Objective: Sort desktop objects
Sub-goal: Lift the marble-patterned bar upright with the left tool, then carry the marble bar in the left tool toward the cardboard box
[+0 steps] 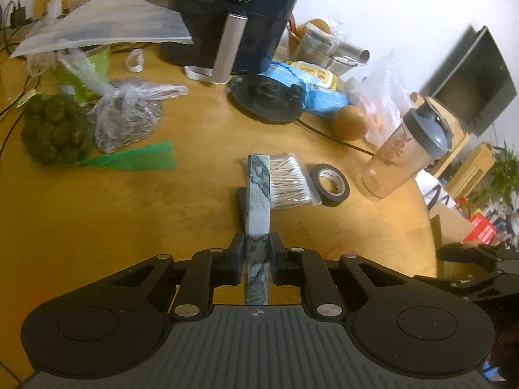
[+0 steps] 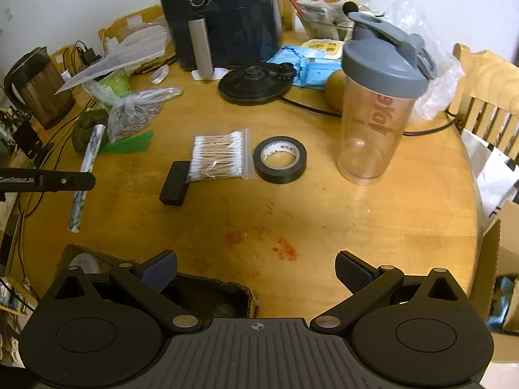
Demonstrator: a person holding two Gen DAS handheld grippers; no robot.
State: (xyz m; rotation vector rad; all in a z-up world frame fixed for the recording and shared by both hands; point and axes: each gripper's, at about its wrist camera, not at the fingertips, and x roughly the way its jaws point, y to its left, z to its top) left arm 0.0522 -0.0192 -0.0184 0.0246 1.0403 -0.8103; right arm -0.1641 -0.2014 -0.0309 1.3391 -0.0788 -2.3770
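Left gripper [image 1: 258, 253]: fingers clamped on a marbled green-white bar [image 1: 258, 201], held clear above the bench [image 1: 129, 214]. Right gripper [image 2: 256, 272]: fingers spread wide, nothing between them. On the bench, a black block [image 2: 175, 188] touches a cotton swab bag [image 2: 219, 155]; black tape roll [image 2: 279, 159] just beside the bag. Clear shaker bottle [image 2: 378, 107] upright further right. Cardboard box [image 2: 211, 295] below the bench edge, contents too dark to tell.

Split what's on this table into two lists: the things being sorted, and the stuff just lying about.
Being sorted:
- marbled bar, clamped in the left tool
- cotton swab bag
- black tape roll
- black block
- shaker bottle, probably

Lying about:
- air fryer
- kettle base
- kettle
- blue packet
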